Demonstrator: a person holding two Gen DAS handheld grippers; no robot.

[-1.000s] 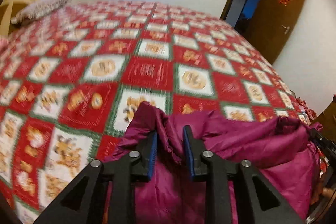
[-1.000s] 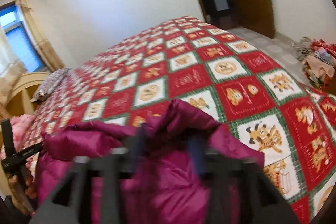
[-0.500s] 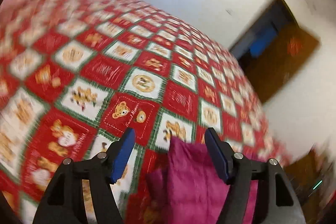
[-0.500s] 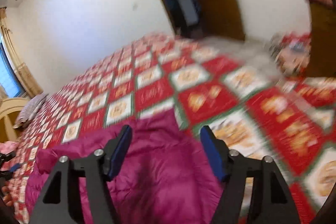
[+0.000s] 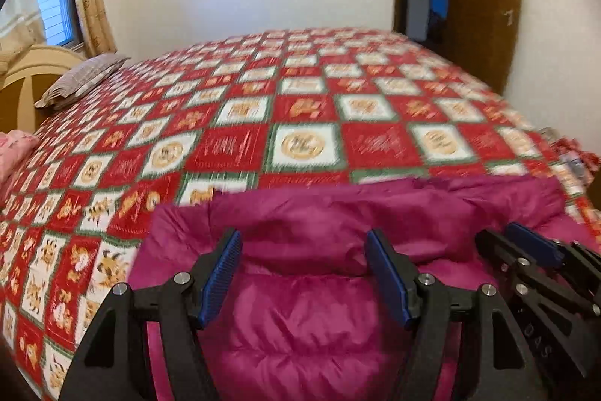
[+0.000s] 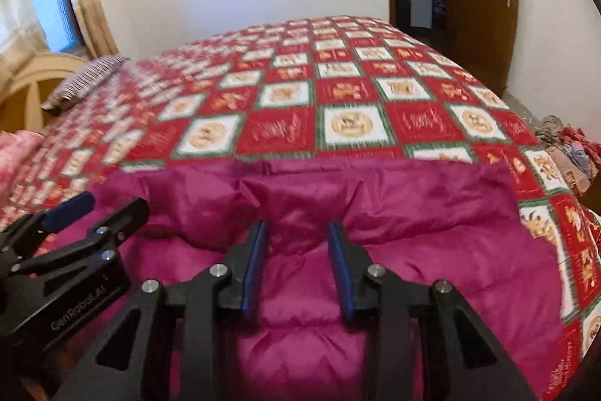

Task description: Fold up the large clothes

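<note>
Item: magenta padded coat (image 5: 338, 288), near edge of quilted bed (image 5: 300, 123); one fold laid, more remaining. Left gripper (image 5: 304, 273) spread, empty; right gripper (image 6: 296, 269) parted, empty.

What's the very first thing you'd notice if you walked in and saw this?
The big red-and-white checked bedspread covering the whole bed. Next, the puffy magenta jacket lying at its near edge, with the left gripper and right gripper open just above it.
</note>
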